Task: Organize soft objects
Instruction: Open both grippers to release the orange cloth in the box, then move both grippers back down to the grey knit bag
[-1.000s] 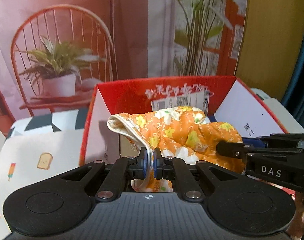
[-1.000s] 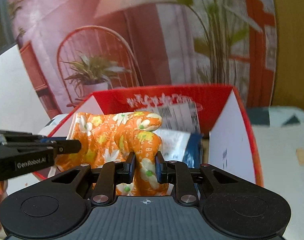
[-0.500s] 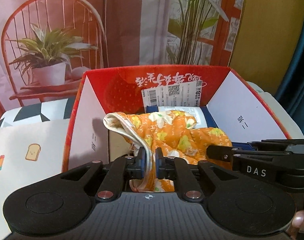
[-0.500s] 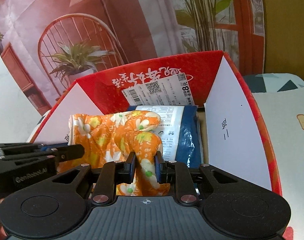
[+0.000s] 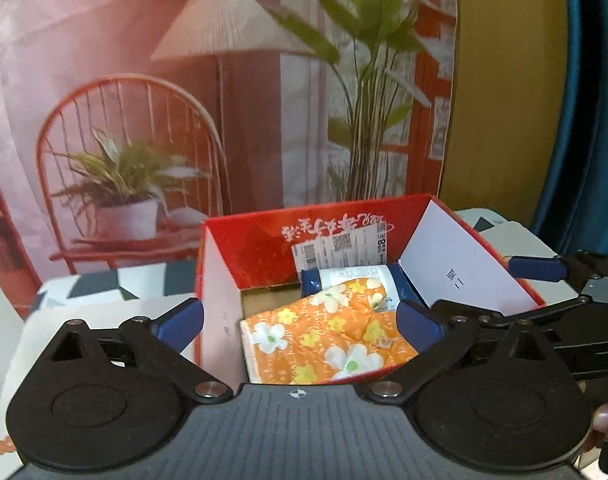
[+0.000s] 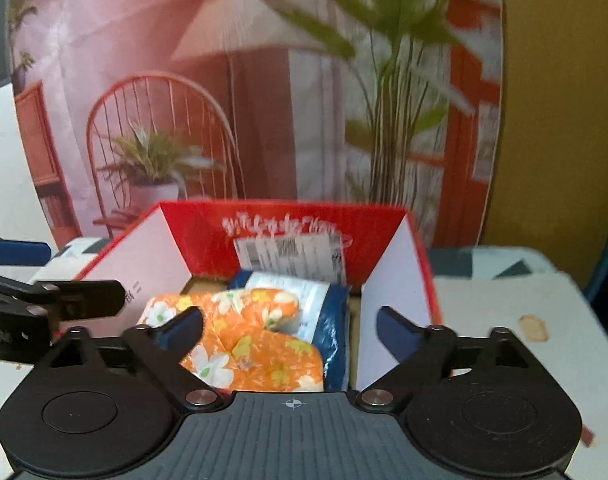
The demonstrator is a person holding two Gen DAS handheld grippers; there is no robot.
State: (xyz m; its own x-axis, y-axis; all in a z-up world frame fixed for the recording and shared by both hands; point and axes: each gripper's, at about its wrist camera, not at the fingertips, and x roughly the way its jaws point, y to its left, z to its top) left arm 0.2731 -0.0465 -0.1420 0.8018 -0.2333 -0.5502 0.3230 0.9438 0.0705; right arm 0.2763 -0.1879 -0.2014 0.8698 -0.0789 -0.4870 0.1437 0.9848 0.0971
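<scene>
Now released: both the left tongs point(image 5: 300, 326) and right tongs point(image 6: 290, 330) are opening, nothing pinched between them, whereas a second ago each clamped the orange floral cloth point(image 5: 324, 344), which lies inside the red box point(image 5: 248, 248); placement looks complete.

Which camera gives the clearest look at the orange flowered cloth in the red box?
The left wrist view: the orange flowered cloth shows sharp and nearly whole inside the red box. The right wrist view is blurred, and a hand-held gripper finger covers the cloth's left part.
</scene>
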